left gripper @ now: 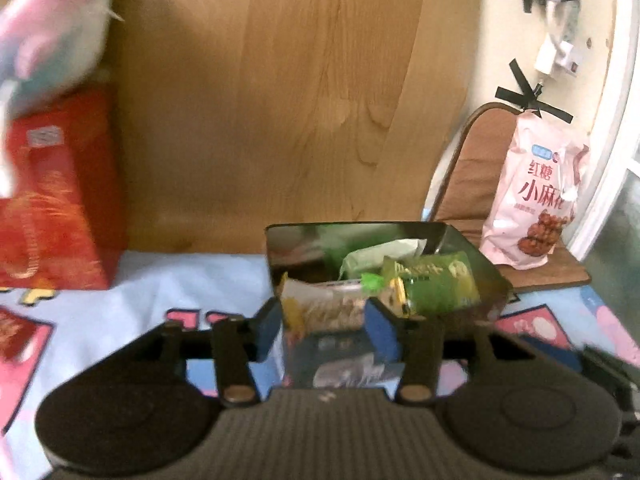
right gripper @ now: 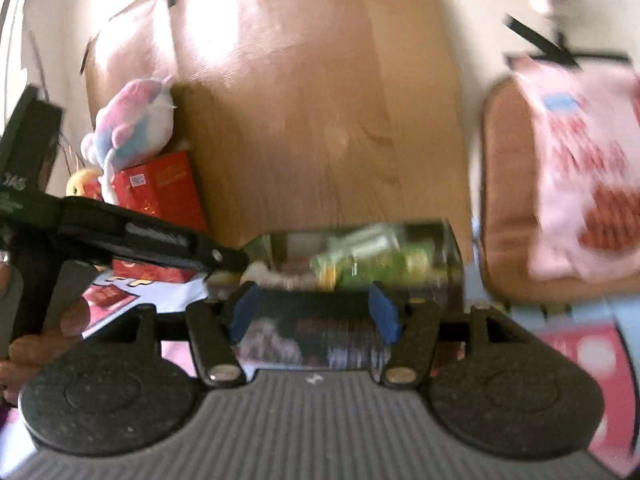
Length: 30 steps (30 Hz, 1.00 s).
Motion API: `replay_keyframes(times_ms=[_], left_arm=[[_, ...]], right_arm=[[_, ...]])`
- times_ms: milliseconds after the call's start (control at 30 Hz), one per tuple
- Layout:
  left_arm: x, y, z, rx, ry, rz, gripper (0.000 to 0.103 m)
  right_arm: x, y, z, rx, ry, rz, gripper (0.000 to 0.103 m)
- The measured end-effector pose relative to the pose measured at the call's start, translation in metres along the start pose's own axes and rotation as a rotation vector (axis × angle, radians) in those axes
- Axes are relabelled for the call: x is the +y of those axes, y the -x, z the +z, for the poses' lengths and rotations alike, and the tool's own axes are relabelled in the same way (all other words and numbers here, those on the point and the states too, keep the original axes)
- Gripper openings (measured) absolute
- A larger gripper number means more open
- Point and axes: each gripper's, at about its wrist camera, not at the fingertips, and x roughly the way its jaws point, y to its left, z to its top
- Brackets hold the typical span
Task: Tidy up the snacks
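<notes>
Fingers (left gripper: 382, 320) of the left gripper (left gripper: 324, 322) clenched on a beige snack packet (left gripper: 320, 308), held just over the near edge of the dark snack box (left gripper: 480, 256). Right gripper (right gripper: 316, 308) spread, grasping nothing, poised before the same box (right gripper: 452, 248). Best carried further in over the green packets (left gripper: 436, 280) before letting go, kept level. Pink snack bag (left gripper: 536, 196) standing well apart on the chair (left gripper: 472, 176).
</notes>
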Motion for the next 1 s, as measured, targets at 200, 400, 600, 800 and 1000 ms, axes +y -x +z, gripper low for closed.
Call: replay_keyframes(times_ms=[200,400,600,800,1000], left_arm=[[-0.025,0.037,-0.038,0.002,-0.035,0.118,0.058],[-0.044,0.062,-0.073,0.020,-0.068,0.166,0.083],[-0.060,0.085,-0.098,-0.001,-0.102,0.195,0.099],[-0.063,0.101,-0.117,0.004,-0.099,0.211,0.103],[-0.062,0.114,-0.123,-0.005,-0.078,0.221,0.103]], right_arm=[[-0.012,0.034,-0.041,0.078,-0.243,-0.044,0.067],[-0.004,0.053,-0.067,0.169,-0.348,-0.085,0.068],[0.015,0.071,-0.075,0.175,-0.327,-0.068,0.075],[0.027,0.088,-0.091,0.185,-0.314,-0.065,0.077],[0.035,0.100,-0.092,0.172,-0.307,-0.070,0.079]])
